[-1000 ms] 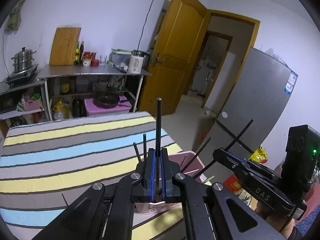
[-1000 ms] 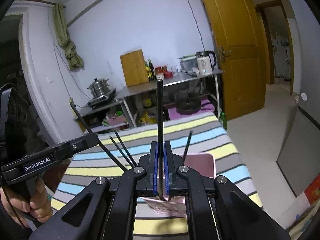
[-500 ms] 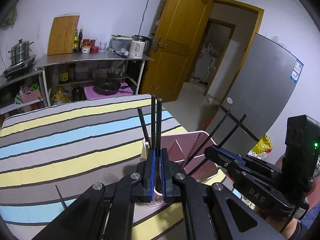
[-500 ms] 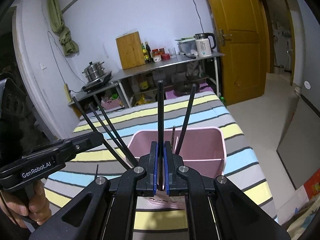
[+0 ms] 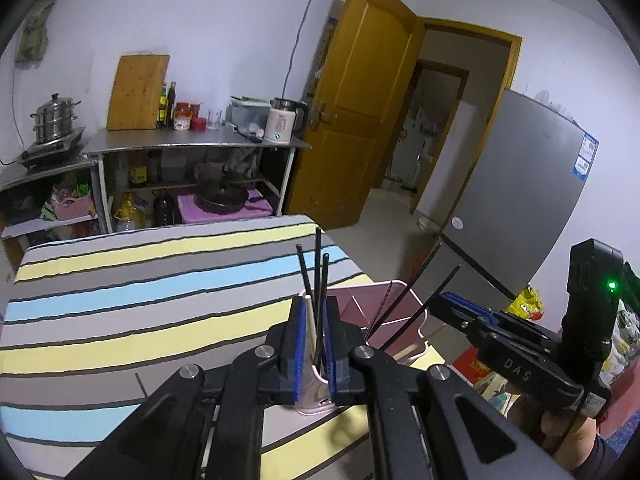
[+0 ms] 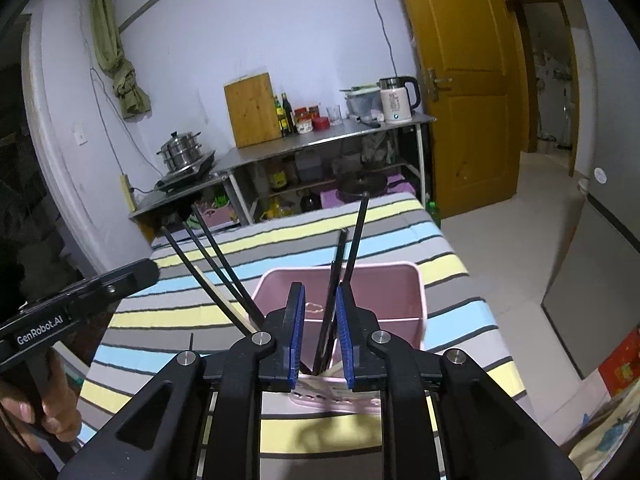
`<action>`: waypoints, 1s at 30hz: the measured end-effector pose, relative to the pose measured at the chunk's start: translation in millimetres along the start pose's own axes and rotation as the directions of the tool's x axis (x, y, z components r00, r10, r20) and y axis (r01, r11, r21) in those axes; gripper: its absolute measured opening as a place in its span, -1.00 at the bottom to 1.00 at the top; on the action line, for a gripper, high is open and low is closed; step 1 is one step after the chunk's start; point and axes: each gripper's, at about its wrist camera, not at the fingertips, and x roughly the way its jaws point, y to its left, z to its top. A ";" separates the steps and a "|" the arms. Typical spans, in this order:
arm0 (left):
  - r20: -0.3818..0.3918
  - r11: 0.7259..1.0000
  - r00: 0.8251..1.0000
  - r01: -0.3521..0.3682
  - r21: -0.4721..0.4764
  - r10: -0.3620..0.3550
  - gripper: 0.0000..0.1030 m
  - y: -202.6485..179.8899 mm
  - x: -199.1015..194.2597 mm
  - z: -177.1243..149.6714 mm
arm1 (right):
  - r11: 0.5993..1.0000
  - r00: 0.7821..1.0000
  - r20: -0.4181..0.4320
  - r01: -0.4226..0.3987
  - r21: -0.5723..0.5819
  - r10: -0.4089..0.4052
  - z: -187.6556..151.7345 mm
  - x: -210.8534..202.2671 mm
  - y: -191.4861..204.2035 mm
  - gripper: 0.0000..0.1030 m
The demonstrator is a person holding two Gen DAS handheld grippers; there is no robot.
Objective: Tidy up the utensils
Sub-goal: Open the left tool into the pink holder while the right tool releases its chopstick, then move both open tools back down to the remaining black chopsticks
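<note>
Since half a second ago both grippers have let go: each was pinched tight on one black chopstick, and now the blue-padded jaws of both stand parted with the sticks loose between them.

The pink utensil holder (image 6: 416, 292) is the landmark. It sits on the striped tablecloth (image 5: 120, 304), at the table's near edge.

In the left wrist view, the left gripper (image 5: 315, 340) is just above the holder's near left corner, jaws narrowly apart. Between them stand three black chopsticks (image 5: 318, 280) and one pale chopstick (image 5: 309, 332), all upright in the holder's narrow left compartment and gripped by neither pad as far as can be seen. To the right of the holder, the right gripper (image 5: 444, 302) reaches in from the side; two more black chopsticks (image 5: 404, 292) lean toward it from the holder's larger compartment.

In the right wrist view, the right gripper (image 6: 320, 334) is over the holder's near rim, jaws a moderate gap apart. Two dark chopsticks (image 6: 340, 276) rise between them, tilted slightly right, their lower ends inside the holder. Whether either one touches the right pad cannot be told. On the holder's left side the three black chopsticks fan out leftward, and the left gripper (image 6: 148, 274) is just beside them.

A thin black sliver (image 5: 140, 384) lies on the cloth left of the holder.
</note>
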 end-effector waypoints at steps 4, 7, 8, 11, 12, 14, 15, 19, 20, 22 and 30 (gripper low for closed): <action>0.016 1.000 1.000 -0.020 -0.007 0.020 -0.85 6.8 -18.5 -4.3 | 1.000 1.000 0.025 0.000 -0.001 0.000 -2.2 -17.3 4.8 -0.67; 0.017 0.999 0.999 -0.035 -0.022 0.036 -0.85 13.9 -30.2 -13.3 | 1.000 0.999 0.038 -0.004 -0.001 0.004 -6.2 -27.9 6.5 -0.67; 0.016 0.999 0.999 -0.041 -0.029 0.041 -0.85 16.9 -33.4 -16.5 | 1.000 0.999 0.041 -0.009 -0.001 0.009 -7.9 -31.2 8.1 -0.67; 0.010 0.997 0.998 -0.062 -0.051 0.062 -0.85 28.8 -43.0 -28.4 | 1.000 0.999 0.041 -0.022 -0.009 0.023 -13.7 -37.6 14.4 -0.67; 0.007 0.996 0.998 -0.067 -0.058 0.067 -0.85 33.0 -44.7 -31.5 | 1.000 0.999 0.040 -0.026 -0.012 0.027 -15.1 -38.3 16.2 -0.67; -0.003 0.994 0.997 -0.082 -0.075 0.082 -0.85 42.5 -50.3 -41.6 | 0.999 0.999 0.034 -0.038 -0.021 0.039 -20.8 -40.3 21.6 -0.67; -0.007 0.993 0.996 -0.089 -0.081 0.089 -0.85 44.9 -51.9 -45.9 | 0.999 0.999 0.031 -0.044 -0.023 0.044 -22.7 -40.6 22.4 -0.67; -0.035 0.986 0.993 -0.117 -0.121 0.113 -0.85 62.7 -56.8 -65.6 | 0.997 0.997 0.007 -0.070 -0.042 0.071 -33.1 -38.0 33.7 -0.67; -0.041 0.984 0.992 -0.122 -0.130 0.118 -0.85 66.2 -57.7 -70.0 | 0.996 0.997 -0.001 -0.079 -0.046 0.079 -36.0 -36.6 36.6 -0.67; -0.054 0.981 0.991 -0.133 -0.145 0.126 -0.85 71.4 -58.1 -78.1 | 0.994 0.996 -0.011 -0.091 -0.052 0.091 -42.0 -33.9 42.1 -0.67; -0.107 0.970 0.983 -0.164 -0.181 0.146 -0.85 86.6 -54.5 -110.8 | 0.987 0.989 -0.071 -0.135 -0.088 0.129 -65.1 -21.4 61.3 -0.67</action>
